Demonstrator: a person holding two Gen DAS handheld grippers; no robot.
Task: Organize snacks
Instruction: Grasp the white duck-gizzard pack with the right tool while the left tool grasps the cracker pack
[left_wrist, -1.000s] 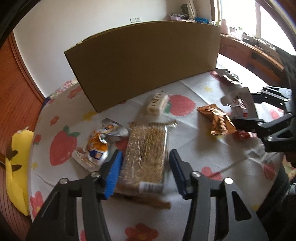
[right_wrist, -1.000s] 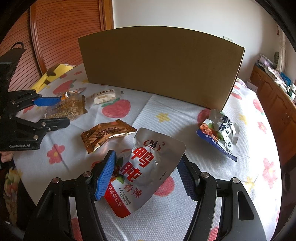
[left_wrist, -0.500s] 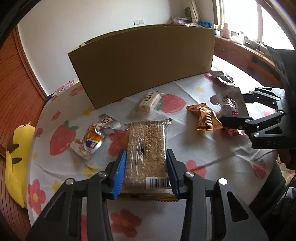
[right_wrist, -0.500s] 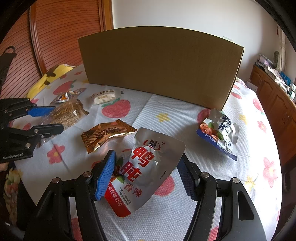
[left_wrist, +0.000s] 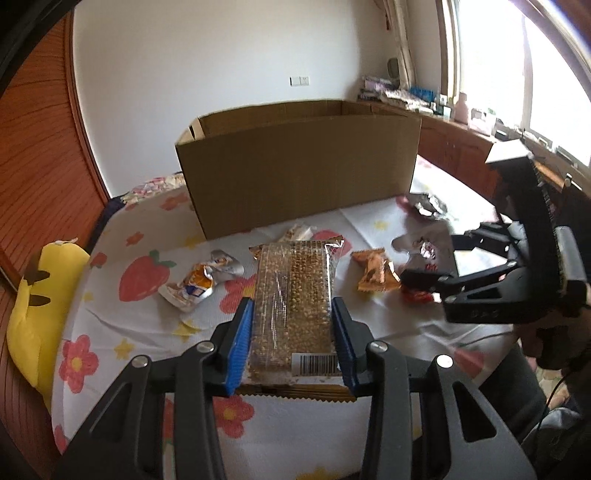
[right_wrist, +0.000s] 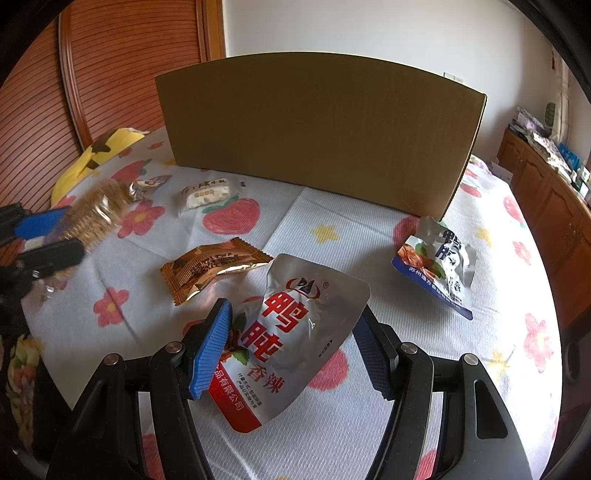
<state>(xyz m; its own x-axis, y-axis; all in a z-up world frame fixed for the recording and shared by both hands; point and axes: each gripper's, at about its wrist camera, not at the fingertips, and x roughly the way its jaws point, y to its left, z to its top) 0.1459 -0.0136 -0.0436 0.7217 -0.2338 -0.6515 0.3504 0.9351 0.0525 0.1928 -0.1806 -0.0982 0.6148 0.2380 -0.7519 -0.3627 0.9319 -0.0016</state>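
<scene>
Both claws are loaded or nearly so. Left gripper (left_wrist: 291, 343) has its blue pads pressed against the long sides of the clear grain bar pack (left_wrist: 293, 295), gripping it near the barcode end and carrying it above the flowered tablecloth (left_wrist: 110, 325), in front of the cardboard box (left_wrist: 299, 173). From this height the box's open top shows, though nothing of its inside can be made out.

Right gripper (right_wrist: 291, 347) stands wide, its pads either side of the silver red-lettered pouch (right_wrist: 295, 332), which lies flat on the cloth in front of the box; whether the left pad touches the foil, I cannot tell.

Loose on the cloth before the box lie a bronze wrapper (right_wrist: 210, 269), a white candy pack (right_wrist: 207, 192), a blue-edged silver pouch (right_wrist: 439, 262) near the box's right corner, and a crumpled orange-and-silver packet (left_wrist: 199, 280).

Risks, as I judge them: the bar pack is long and held at one end, so its free end may sag or catch the box's front wall if it is not carried high enough over the rim. The slick film could also slide through the pads. On the right, the flat foil pouch may buckle or squirt forward when the pads come together.
</scene>
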